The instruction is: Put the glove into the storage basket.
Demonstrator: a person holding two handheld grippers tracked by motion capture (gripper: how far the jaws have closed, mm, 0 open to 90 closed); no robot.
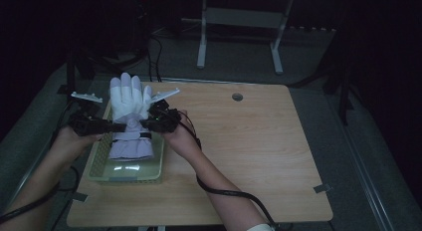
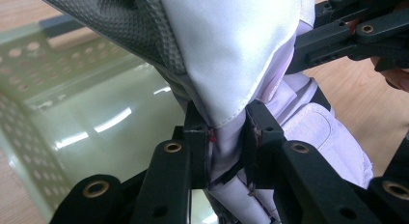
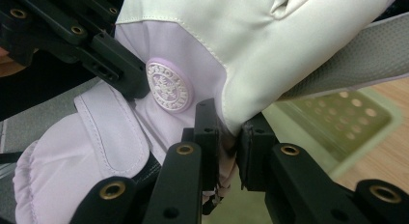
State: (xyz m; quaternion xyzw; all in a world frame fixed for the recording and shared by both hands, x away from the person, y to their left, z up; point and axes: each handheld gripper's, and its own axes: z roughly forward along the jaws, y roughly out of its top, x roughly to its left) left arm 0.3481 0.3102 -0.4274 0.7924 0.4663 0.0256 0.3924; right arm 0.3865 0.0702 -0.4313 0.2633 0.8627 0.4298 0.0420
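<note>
The white and lilac ski glove (image 1: 130,116) hangs over the pale green perforated basket (image 1: 102,159), its long axis running from fingers at 12 o'clock to cuff at 6 o'clock. The left tongs (image 1: 117,127) pinch its wrist edge from 9 o'clock, the right tongs (image 1: 146,123) from 3 o'clock, both clamped tight on the fabric. In the left gripper view the fabric bunches between the left tongs (image 2: 229,137); the right tongs (image 3: 230,137) grip beside the round badge (image 3: 169,86). The basket lies directly beneath, at the tabletop's (image 1: 239,151) left side, so the coming move is likely straight down.
</note>
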